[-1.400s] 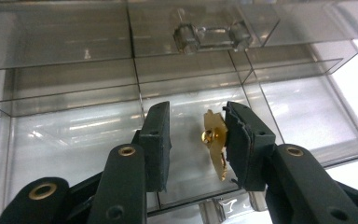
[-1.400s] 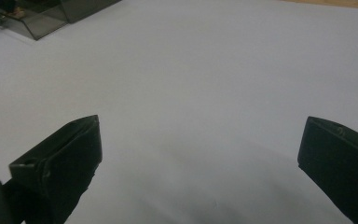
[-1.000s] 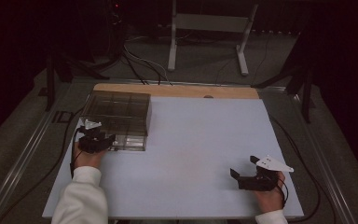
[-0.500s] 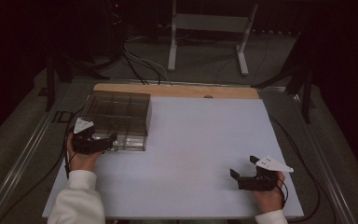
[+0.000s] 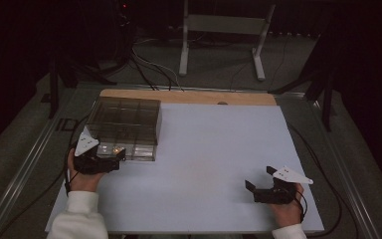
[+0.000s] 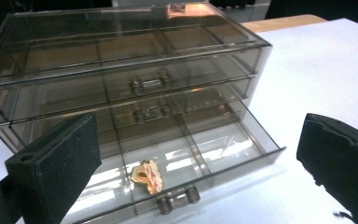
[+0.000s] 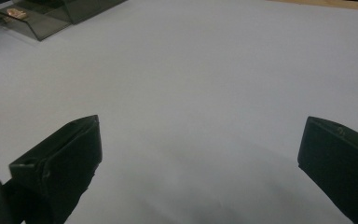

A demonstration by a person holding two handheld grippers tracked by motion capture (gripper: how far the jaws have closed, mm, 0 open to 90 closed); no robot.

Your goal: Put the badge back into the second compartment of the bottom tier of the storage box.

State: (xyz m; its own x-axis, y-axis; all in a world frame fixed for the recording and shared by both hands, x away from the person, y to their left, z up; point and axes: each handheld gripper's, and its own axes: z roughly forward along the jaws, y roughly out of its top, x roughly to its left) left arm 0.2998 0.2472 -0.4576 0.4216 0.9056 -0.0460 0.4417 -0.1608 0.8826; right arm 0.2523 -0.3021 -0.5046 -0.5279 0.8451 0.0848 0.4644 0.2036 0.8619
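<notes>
Drawers of the smoky clear plastic organiser box stand at the white table's far left corner, so my left gripper hovers just beside its front; my right gripper idles apart, jaws wide, near the edge. Along my left jaws, which have just been opening with nothing between them, the bottom drawer sits pulled out, a small gold trinket inside. Along my right: bare table, dark room beyond.
</notes>
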